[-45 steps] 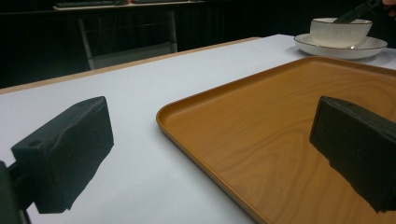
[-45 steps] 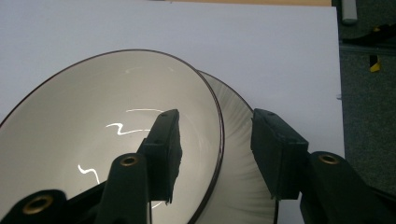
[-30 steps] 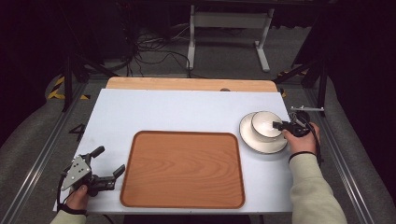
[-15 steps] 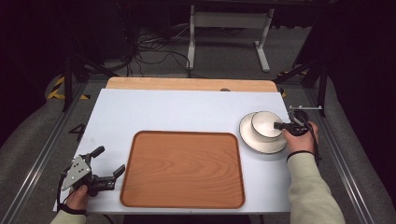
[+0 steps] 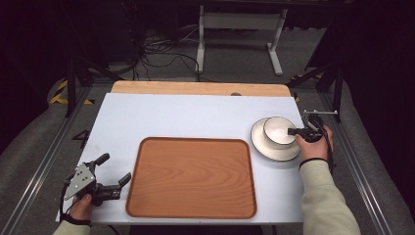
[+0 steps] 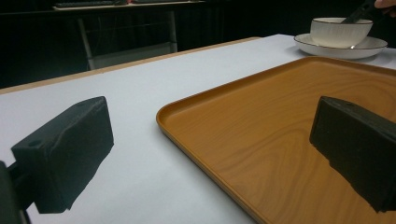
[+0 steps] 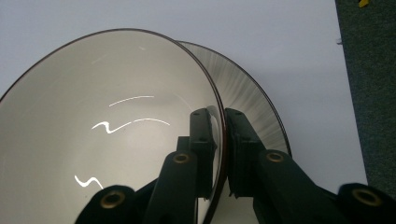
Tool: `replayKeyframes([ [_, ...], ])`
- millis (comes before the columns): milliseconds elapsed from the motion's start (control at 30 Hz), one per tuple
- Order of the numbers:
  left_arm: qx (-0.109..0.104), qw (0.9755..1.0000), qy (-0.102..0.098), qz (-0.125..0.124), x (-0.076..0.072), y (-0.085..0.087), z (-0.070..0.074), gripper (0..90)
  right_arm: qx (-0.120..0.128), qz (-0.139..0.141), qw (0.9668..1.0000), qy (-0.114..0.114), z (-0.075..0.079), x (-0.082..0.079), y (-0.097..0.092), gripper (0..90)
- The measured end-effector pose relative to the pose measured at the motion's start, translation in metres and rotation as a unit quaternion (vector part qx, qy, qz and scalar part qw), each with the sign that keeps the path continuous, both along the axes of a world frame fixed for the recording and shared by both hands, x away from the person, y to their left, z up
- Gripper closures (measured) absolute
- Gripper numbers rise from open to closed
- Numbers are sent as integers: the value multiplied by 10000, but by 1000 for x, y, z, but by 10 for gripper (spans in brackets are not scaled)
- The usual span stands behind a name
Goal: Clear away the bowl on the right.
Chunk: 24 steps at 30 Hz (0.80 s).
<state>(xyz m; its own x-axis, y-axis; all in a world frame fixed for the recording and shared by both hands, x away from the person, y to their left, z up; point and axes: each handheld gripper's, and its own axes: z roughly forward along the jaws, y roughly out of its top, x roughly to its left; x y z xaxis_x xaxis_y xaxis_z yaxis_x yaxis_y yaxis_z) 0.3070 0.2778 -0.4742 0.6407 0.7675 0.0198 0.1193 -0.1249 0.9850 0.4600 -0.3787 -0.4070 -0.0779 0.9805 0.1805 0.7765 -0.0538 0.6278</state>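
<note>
The right gripper (image 7: 220, 154) pinches the bowl (image 7: 107, 130) rim above its plate (image 5: 288, 151), while the left gripper (image 5: 113, 171) sits spread beside the tray (image 5: 193, 178).

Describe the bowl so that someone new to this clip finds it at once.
Start at the large brown wooden tray on the white table. Beyond its far right corner lies a white plate; the small white dark-rimmed bowl stands on it, its rim pinched by the right gripper.
</note>
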Motion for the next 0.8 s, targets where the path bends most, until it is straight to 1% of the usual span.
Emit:
replayKeyframes([
  [33, 1, 10000, -1, 0, 0, 0, 0, 3, 11, -22, 10000, -12, 1, 0, 0, 828],
  [67, 2, 10000, -2, 0, 0, 0, 0, 2, 87, -39, 10000, -25, 2, 0, 0, 824],
  [100, 3, 10000, -2, 0, 0, 0, 0, 3, 235, -35, 9997, -40, 5, -1, 0, 815],
  [133, 0, 10000, 0, 0, 0, 0, 0, 3, 236, -34, 9997, -74, 7, -1, 0, 811],
  [200, -2, 10000, -1, 0, 0, 0, 0, 3, 225, -46, 9997, -65, 9, -1, 2, 809],
  [233, -1, 10000, 1, 0, 0, 0, 0, 3, 129, -24, 9999, -26, 13, -2, 4, 804],
  [333, 0, 10000, -2, 2, 0, 0, 0, 3, 67, 29, 10000, 3, 17, -2, 7, 801],
  [467, -2, 10000, 1, 1, 0, 0, 0, 3, 48, 61, 10000, -16, 22, -4, 9, 801],
  [700, -1, 10000, 1, 2, 0, 0, 0, 3, -1, 138, 9999, -46, 39, -8, 14, 797],
  [800, 1, 10000, 0, 2, 0, 0, 0, 3, 22, 129, 9999, -12, 47, -11, 17, 795],
])
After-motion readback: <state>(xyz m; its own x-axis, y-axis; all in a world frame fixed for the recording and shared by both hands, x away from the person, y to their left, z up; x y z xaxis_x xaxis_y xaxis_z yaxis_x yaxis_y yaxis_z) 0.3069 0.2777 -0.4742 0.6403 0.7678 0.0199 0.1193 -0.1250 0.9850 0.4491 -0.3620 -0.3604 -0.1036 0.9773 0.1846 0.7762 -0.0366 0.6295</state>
